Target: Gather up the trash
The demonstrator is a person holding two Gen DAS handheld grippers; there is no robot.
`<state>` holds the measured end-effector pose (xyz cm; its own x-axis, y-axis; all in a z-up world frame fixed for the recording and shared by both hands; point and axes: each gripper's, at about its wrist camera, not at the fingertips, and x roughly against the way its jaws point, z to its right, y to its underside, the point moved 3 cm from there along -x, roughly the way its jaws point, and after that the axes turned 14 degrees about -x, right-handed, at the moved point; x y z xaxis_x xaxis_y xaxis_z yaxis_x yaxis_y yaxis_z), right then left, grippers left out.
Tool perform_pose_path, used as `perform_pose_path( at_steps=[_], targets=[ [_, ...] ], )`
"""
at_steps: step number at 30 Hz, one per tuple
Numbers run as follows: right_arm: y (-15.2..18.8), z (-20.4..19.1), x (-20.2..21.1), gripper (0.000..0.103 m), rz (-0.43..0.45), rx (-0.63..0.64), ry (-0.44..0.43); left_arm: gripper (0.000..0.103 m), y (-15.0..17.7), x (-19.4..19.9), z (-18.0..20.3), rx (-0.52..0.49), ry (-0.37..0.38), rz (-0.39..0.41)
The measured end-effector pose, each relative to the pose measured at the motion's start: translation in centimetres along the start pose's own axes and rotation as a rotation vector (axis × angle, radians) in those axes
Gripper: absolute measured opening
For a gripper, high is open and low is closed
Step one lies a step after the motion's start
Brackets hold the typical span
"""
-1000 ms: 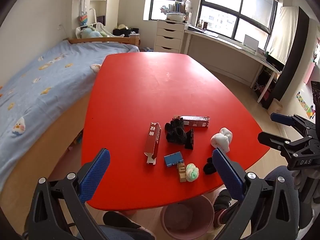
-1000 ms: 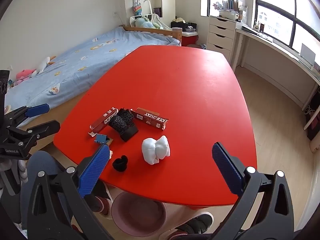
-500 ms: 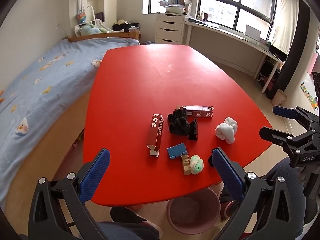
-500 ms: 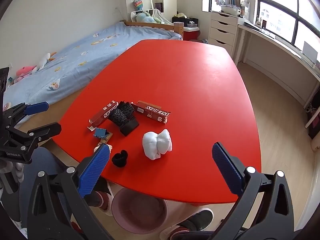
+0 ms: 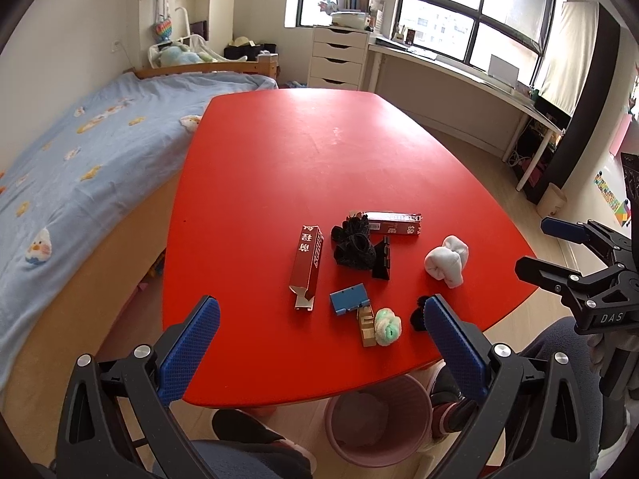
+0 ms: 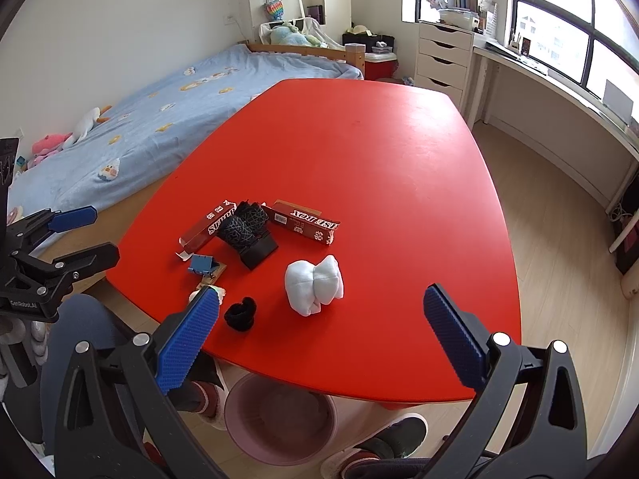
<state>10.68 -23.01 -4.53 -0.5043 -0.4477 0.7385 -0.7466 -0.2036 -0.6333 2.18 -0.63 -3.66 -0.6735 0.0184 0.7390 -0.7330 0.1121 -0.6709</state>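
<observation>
Scraps of trash are lying clustered near the front edge of the red tabletop [image 5: 279,167]: two red cartons [image 5: 306,267], a black mesh wad [image 5: 353,245], a white bundle [image 6: 313,285], a blue card [image 5: 349,298]. A pink bin [image 6: 279,423] is standing beneath the edge. The left claw [image 5: 319,353] and right claw [image 6: 321,345] are both hovering spread wide, holding nothing.

Pink bin [image 5: 379,419] — half under table [image 5: 279,183]

Open left tongs [image 5: 319,343] above red table [image 5: 279,167]
</observation>
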Motion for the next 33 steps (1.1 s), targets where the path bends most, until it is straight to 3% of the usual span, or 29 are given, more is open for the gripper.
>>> perform_pose_path(
  at_steps=[6, 33],
  targets=[
    [0.04, -0.19, 0.01, 0.1, -0.002, 0.003, 0.001, 0.098, -0.04, 0.06, 0.61, -0.041, -0.022, 0.003],
    [0.17, -0.07, -0.55, 0.1, -0.027, -0.01, -0.004, 0.098, 0.1, -0.27, 0.21, -0.02, -0.009, -0.012]
  ],
)
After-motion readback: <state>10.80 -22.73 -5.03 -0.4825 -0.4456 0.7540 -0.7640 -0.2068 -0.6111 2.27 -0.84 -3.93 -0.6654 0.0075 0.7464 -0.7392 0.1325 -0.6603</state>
